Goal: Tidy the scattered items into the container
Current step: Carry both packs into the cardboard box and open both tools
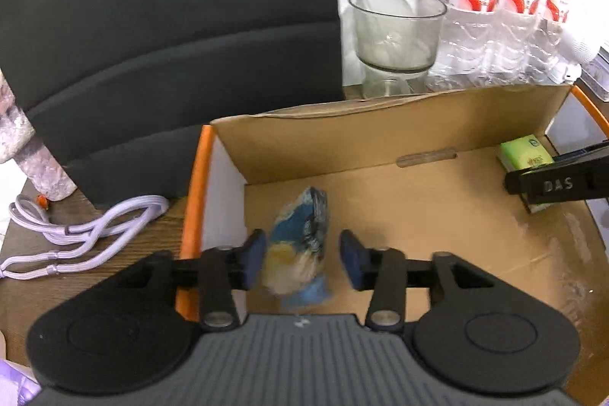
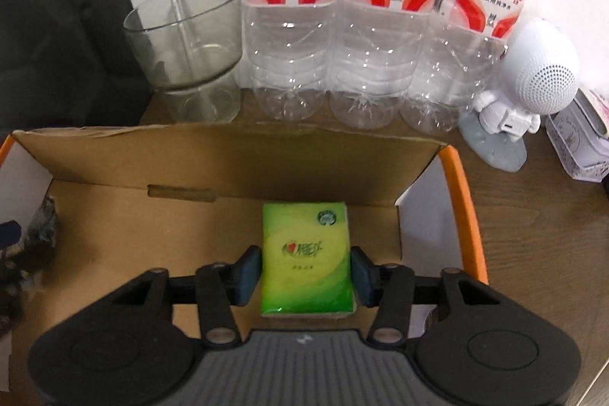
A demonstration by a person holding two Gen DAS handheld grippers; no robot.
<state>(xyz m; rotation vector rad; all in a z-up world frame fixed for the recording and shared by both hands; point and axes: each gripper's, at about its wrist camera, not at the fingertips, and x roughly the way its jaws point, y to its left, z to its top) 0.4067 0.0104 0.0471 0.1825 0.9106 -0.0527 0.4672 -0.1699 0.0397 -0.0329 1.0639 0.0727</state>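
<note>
Two items inside cardboard box (image 2: 228, 155), left gripper (image 1: 302, 261) open around blue packet (image 1: 300, 246), right gripper (image 2: 306, 276) open beside green tissue pack (image 2: 308, 253)

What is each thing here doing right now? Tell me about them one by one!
Cardboard box: open, flap up.
Green tissue pack: lying flat in the box, between the right gripper's jaws.
Blue-and-yellow packet: inside the box, between the left gripper's open jaws, not pressed.
Glass cup: upright, straw inside.
Water bottles: upright behind the box.
Lilac cable: coiled on the table, outside.
</note>
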